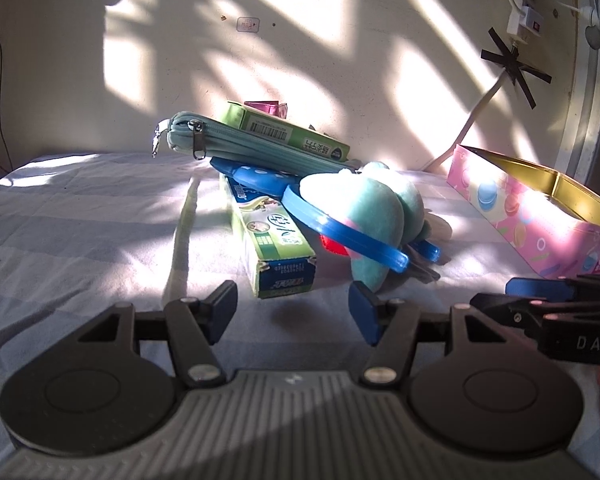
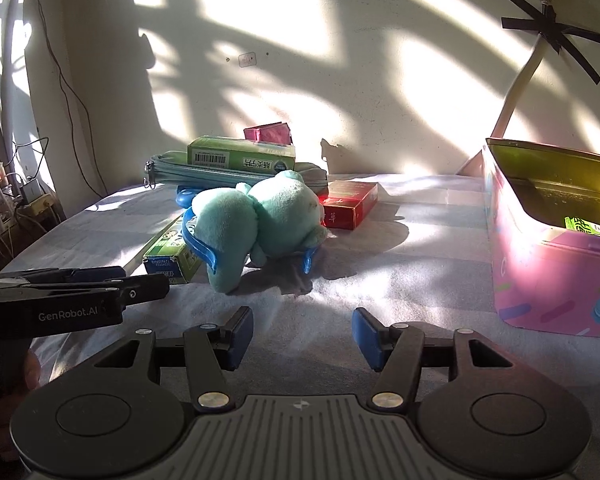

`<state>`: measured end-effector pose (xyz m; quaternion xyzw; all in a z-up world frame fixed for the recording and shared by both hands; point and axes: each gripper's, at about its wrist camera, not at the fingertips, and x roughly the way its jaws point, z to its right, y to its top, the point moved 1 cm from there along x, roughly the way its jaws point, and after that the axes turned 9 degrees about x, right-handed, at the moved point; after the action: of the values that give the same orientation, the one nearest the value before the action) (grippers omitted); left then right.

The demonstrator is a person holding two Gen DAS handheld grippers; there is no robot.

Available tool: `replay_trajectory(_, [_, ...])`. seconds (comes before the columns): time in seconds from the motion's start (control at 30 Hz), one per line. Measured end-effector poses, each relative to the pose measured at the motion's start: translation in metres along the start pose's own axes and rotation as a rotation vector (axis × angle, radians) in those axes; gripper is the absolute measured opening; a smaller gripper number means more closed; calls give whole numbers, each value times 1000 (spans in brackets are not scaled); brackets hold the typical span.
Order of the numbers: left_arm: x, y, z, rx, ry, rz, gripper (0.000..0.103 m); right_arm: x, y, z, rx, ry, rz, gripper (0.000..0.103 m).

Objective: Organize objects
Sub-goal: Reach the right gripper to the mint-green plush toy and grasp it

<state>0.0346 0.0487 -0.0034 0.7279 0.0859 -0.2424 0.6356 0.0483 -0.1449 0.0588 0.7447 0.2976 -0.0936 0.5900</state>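
- Heap of loose objects in mid-scene on the striped bed cover (image 2: pixel 380 280): teal plush toy (image 2: pixel 260 220) in front, ringed by a blue plastic headband (image 2: pixel 198 246), both resting on the cloth.
- Just left of the toy, a green toothpaste box (image 1: pixel 274 240) pointing toward the camera, its far end tucked under the pile.
- Behind, a teal zip pouch (image 1: pixel 240 146) lying across the heap, a second green box (image 2: pixel 240 156) on top of it, a small pink box (image 2: pixel 267 133) at the very back near the wall.
- Red box (image 2: pixel 350 202) to the right of the toy, flat on the cover, touching or nearly touching it; hard to say which in the glare.
- Further right, well apart from the heap, the pink biscuit tin (image 2: pixel 548 280) standing open, something green already lying inside.
- Left gripper (image 1: pixel 292 308) hovering low before the toothpaste box, jaws parted, nothing between them.
- Right gripper (image 2: pixel 302 334) likewise released and empty, aimed at the bare cover in front of the toy.
- Step in hand, by the look of it: between picks, choosing the next item for the tin.
- Next move likely calls for a forward reach and a squeeze on the soft toy, minding the headband looped round it, or a clean pinch across the toothpaste box's narrow end.
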Motion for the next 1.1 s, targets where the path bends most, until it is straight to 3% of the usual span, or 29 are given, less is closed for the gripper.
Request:
replay_trajectory(0.17, [2, 0, -15, -61, -7, 0, 64, 10, 6, -10, -23, 22, -5, 53])
replay_trajectory(0.83, [7, -1, -27, -130, -53, -12, 64, 27, 10, -26, -64, 53, -19, 53])
replay_trajectory(1.1, [7, -1, -33, -167, -60, -7, 64, 31, 15, -36, -110, 70, -6, 58])
